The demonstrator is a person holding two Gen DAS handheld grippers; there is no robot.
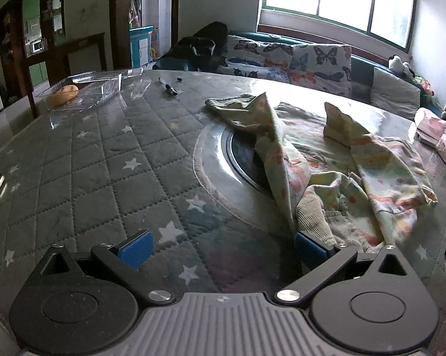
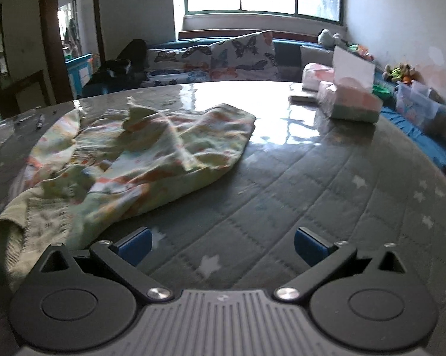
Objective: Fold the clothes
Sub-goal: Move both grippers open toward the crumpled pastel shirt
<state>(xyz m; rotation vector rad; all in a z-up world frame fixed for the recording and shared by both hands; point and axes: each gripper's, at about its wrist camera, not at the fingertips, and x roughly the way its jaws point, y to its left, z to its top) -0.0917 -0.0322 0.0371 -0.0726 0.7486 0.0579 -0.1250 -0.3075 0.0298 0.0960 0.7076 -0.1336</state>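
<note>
A crumpled pale yellow-green child's garment (image 1: pixel 335 160) with orange and pink prints lies on the round table; it also shows in the right wrist view (image 2: pixel 151 151). Its ribbed cuff (image 1: pixel 315 213) lies at the near edge. My left gripper (image 1: pixel 223 249) is open and empty, low over the table; its right pad (image 1: pixel 309 246) is beside the cuff. My right gripper (image 2: pixel 223 246) is open and empty, just right of the garment's near edge.
The table has a grey quilted star cover (image 1: pixel 110 160) under clear plastic and a round inset (image 1: pixel 240 160) at the middle. A clear plastic tray (image 1: pixel 83 89) and a pen (image 1: pixel 168 86) lie far left. Tissue packs (image 2: pixel 350 101) stand far right. A sofa (image 1: pixel 282 56) is behind.
</note>
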